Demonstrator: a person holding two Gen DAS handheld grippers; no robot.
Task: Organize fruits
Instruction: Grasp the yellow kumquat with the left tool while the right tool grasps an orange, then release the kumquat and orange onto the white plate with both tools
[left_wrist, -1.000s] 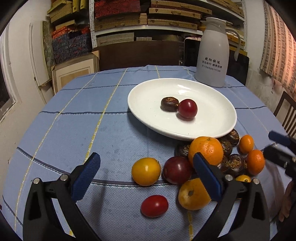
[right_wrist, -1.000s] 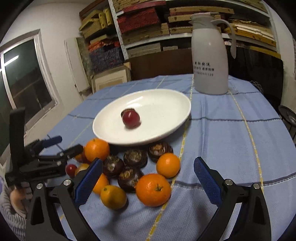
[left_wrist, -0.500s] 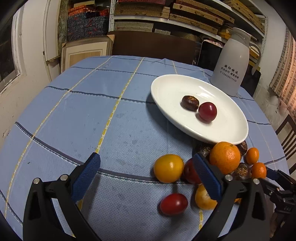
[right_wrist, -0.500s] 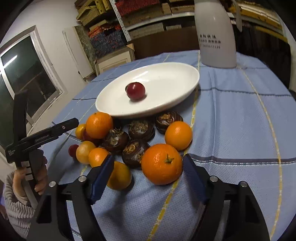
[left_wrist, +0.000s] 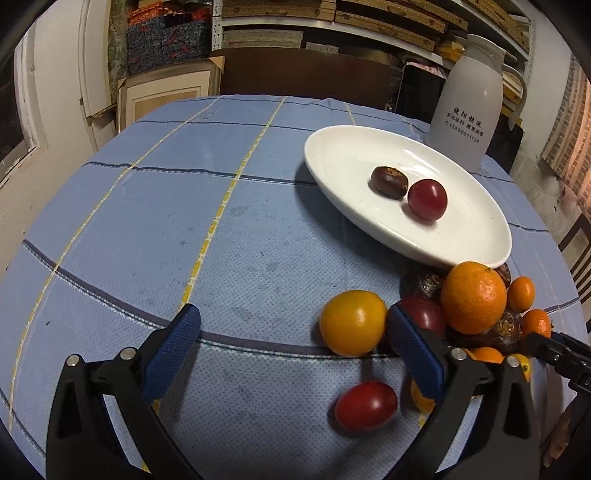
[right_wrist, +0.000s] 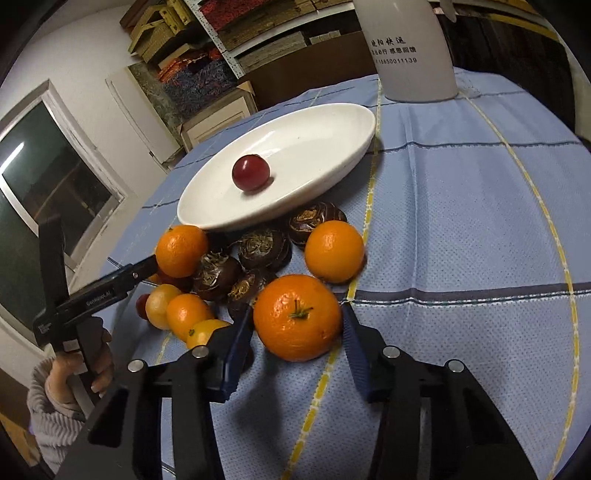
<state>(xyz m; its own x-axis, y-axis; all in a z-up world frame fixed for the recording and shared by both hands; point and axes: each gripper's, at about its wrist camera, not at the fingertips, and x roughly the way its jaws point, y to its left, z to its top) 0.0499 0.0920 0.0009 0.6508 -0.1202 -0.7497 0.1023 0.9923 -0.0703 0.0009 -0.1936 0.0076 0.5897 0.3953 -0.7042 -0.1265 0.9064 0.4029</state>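
Observation:
A big orange (right_wrist: 297, 317) lies nearest of a fruit heap in front of the white plate (right_wrist: 314, 140). My right gripper (right_wrist: 295, 328) is closing on it, and both blue pads touch its sides. The heap also holds smaller oranges (right_wrist: 334, 251), dark brown water chestnuts (right_wrist: 263, 248) and yellow fruits. My left gripper (left_wrist: 293, 317) hangs open over the cloth, with a red tomato (left_wrist: 365, 406) low between its fingers and a yellow fruit (left_wrist: 352, 322) beside its right finger. On the plate (left_wrist: 472, 229) sit a red fruit (left_wrist: 427, 199) and a water chestnut (left_wrist: 389, 181).
A white thermos jug (left_wrist: 469, 99) stands behind the plate on the blue checked tablecloth (left_wrist: 184, 206). Shelves, boxes and a framed panel line the wall behind. In the right wrist view a hand (right_wrist: 74, 373) in a grey sleeve holds the left gripper beside the heap.
My right gripper has come down on the big orange and its jaws have narrowed from wide apart to its sides. The left gripper has shifted, so the fruits now lie further right in its view.

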